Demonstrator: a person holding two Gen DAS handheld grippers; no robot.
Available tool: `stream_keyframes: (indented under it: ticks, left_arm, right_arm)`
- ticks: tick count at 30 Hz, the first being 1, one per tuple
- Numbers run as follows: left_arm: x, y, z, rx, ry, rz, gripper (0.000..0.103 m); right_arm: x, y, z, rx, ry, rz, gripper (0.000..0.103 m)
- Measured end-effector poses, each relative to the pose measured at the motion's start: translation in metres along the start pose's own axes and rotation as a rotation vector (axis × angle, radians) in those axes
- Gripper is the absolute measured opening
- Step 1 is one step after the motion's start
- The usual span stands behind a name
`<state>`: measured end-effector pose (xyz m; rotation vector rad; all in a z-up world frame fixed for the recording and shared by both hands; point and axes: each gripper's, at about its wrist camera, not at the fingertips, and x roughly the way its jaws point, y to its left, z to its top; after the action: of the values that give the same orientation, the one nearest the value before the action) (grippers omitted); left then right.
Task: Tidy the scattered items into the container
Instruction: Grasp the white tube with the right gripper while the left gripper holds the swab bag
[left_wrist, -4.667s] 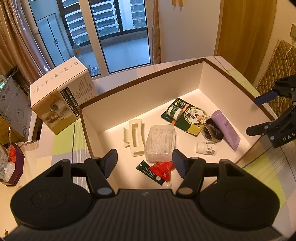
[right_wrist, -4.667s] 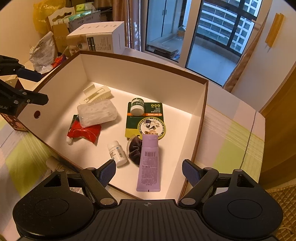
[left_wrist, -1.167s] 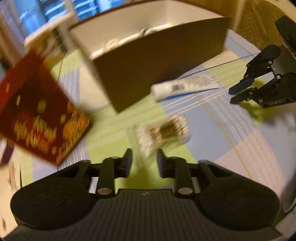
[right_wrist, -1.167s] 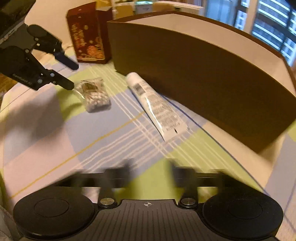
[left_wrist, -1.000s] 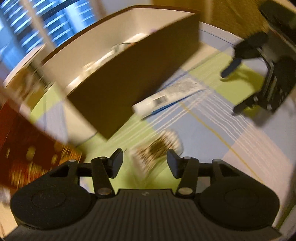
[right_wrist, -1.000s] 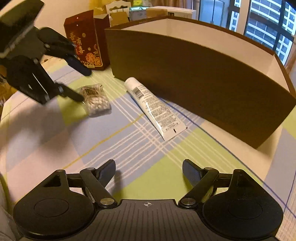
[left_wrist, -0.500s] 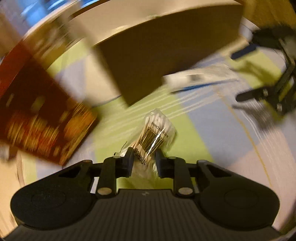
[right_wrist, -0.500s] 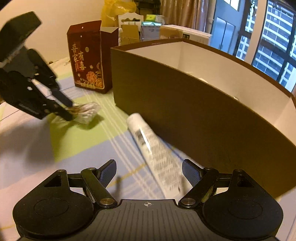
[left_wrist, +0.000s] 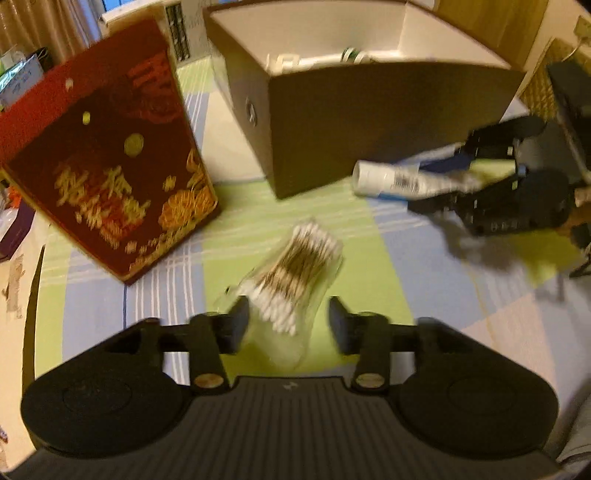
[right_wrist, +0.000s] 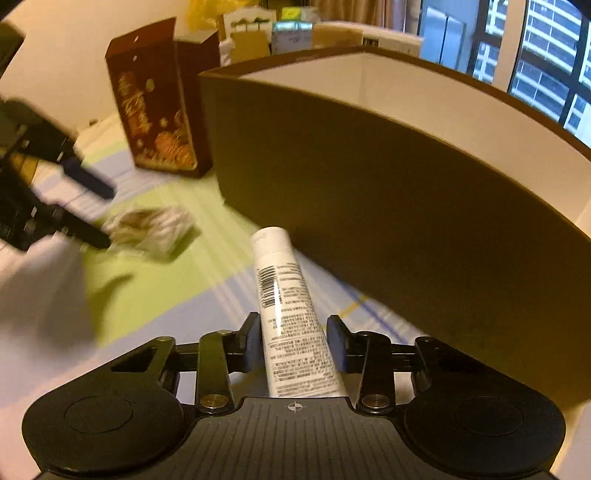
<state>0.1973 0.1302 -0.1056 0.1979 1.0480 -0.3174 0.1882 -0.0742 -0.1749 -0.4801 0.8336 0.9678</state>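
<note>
A clear bag of cotton swabs (left_wrist: 295, 266) lies on the checked cloth between the fingers of my left gripper (left_wrist: 288, 321), which is open around its near end; it also shows in the right wrist view (right_wrist: 151, 225). A white tube (right_wrist: 291, 314) lies beside the brown container (right_wrist: 388, 192); the fingers of my right gripper (right_wrist: 293, 341) stand on either side of it, nearly closed on it. The tube (left_wrist: 402, 181) and right gripper (left_wrist: 491, 184) show in the left wrist view, in front of the container (left_wrist: 369, 118), which holds several items.
A dark red printed box (left_wrist: 107, 177) stands left of the container, also in the right wrist view (right_wrist: 155, 110). Cartons and bags (right_wrist: 295, 37) are stacked behind it. A quilted chair back (left_wrist: 543, 81) is at the far right.
My left gripper has opened; half a second ago it was pinched on the swab bag, which now lies between its fingers. My right gripper has moved in over the tube and narrowed around it.
</note>
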Motion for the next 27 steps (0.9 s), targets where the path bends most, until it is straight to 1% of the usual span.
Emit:
stream_keyframes:
  ticks: [2,4,8,9,10,11,12,13,14,16,18,19,21,23,24,27]
  left_arm:
    - [-0.003,-0.002,0.005,0.022,-0.02,-0.01,0.052]
    - [-0.001,-0.005,0.01,0.058,-0.022,-0.008,0.056]
    - [0.019,-0.011,0.017,0.135,0.019,0.004,0.056]
    - [0.024,-0.012,0.017,0.149,0.032,0.009,0.056]
    - [0.028,-0.013,0.016,0.159,0.042,0.013,0.054]
    - [0.032,-0.014,0.015,0.164,0.049,0.017,0.052]
    - [0.035,-0.014,0.013,0.162,0.05,0.02,0.052]
    - [0.035,-0.014,0.012,0.148,0.046,0.014,0.044]
    - [0.035,-0.014,0.012,0.125,0.048,-0.005,0.031]
    - [0.034,-0.018,0.011,0.079,0.06,-0.034,0.03]
    - [0.031,-0.027,0.008,0.075,0.063,-0.052,0.029]
    - [0.03,-0.032,0.006,0.066,0.064,-0.059,0.03]
    - [0.028,-0.034,0.004,0.034,0.061,-0.069,0.035]
    - [0.028,-0.034,0.005,0.034,0.051,-0.069,0.052]
    - [0.028,-0.034,0.006,0.037,0.048,-0.058,0.054]
    - [0.035,-0.033,0.009,0.053,0.06,-0.044,0.052]
  right_arm:
    - [-0.008,0.001,-0.005,0.02,0.032,-0.013,0.04]
    - [-0.018,0.001,-0.014,0.053,0.062,-0.03,0.04]
    - [-0.036,-0.004,-0.03,0.104,0.1,-0.039,0.041]
    - [-0.04,-0.004,-0.034,0.103,0.101,-0.033,0.049]
    - [-0.043,-0.004,-0.038,0.106,0.104,-0.029,0.055]
    - [-0.045,-0.004,-0.042,0.112,0.104,-0.031,0.062]
    - [-0.047,-0.003,-0.046,0.114,0.099,-0.032,0.062]
    - [-0.05,-0.003,-0.048,0.116,0.092,-0.032,0.062]
    - [-0.051,-0.002,-0.05,0.119,0.087,-0.033,0.062]
    - [-0.053,-0.002,-0.05,0.123,0.08,-0.03,0.062]
    - [-0.054,-0.001,-0.046,0.114,0.071,-0.026,0.062]
    - [-0.054,0.001,-0.044,0.105,0.069,-0.025,0.062]
    - [-0.049,0.004,-0.039,0.084,0.07,-0.024,0.062]
    - [-0.044,0.008,-0.033,0.06,0.06,-0.025,0.062]
    - [-0.042,0.009,-0.03,0.053,0.054,-0.027,0.062]
    - [-0.035,0.009,-0.024,0.068,0.04,-0.023,0.062]
